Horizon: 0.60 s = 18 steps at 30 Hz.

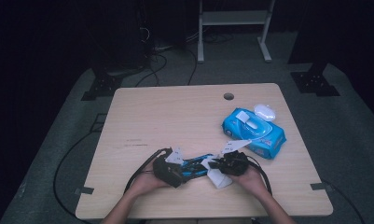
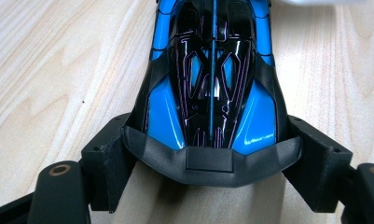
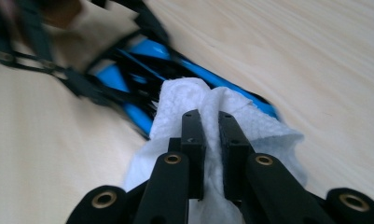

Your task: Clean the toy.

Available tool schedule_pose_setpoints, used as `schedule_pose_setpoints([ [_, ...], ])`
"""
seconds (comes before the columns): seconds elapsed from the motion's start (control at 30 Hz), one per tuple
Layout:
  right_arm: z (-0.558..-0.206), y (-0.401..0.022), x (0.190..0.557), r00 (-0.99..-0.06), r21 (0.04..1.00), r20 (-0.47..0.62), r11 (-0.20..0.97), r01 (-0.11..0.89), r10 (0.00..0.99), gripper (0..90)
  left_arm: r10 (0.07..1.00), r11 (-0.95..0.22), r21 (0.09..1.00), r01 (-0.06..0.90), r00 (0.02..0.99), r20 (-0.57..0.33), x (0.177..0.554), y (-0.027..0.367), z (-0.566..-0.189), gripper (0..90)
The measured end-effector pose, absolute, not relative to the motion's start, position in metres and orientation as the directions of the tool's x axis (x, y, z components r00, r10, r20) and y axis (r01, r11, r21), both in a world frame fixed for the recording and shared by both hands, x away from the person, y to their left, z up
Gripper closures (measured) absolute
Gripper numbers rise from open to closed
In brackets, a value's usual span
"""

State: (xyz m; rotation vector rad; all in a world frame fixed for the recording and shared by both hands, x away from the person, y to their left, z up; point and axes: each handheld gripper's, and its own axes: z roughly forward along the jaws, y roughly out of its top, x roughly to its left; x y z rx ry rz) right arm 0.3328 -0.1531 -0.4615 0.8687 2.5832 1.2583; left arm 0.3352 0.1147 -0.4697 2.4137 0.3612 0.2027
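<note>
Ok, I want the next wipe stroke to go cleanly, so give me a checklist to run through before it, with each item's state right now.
1. Blue toy car clamped in the left tool by its dark end: ok.
2. White wipe pinched in the right tool: ok.
3. Wipe reaches the car body: ok, it lies over the car in the right gripper view.
4. Car rests flat on the wooden table: ok.
5. Wipe pack stands apart from the stroke, behind the right hand: ok.
6. Dirt left on the car: cannot tell.
</note>
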Motion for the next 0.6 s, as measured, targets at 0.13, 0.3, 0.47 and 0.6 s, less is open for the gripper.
schedule_pose_setpoints([
  [0.13, -0.464, -0.170, 0.339, -0.776, 0.745, 0.128, 0.456, 0.487, 0.618, 82.5, 0.309, -0.728, 0.655, 0.203, 0.950, 0.048, 0.336, 0.114, -0.470, 24.0],
  [0.3, -0.462, -0.155, 0.331, -0.812, 0.760, 0.127, 0.470, 0.449, 0.570, 82.4, 0.310, -0.727, 0.655, 0.206, 0.950, 0.045, 0.336, 0.115, -0.470, 23.9],
  [0.47, -0.463, -0.159, 0.335, -0.801, 0.759, 0.131, 0.461, 0.460, 0.584, 82.5, 0.311, -0.728, 0.655, 0.205, 0.949, 0.049, 0.335, 0.114, -0.470, 24.0],
  [0.6, -0.465, -0.170, 0.338, -0.772, 0.743, 0.150, 0.445, 0.500, 0.618, 82.4, 0.311, -0.729, 0.654, 0.205, 0.949, 0.050, 0.335, 0.114, -0.470, 24.0],
])
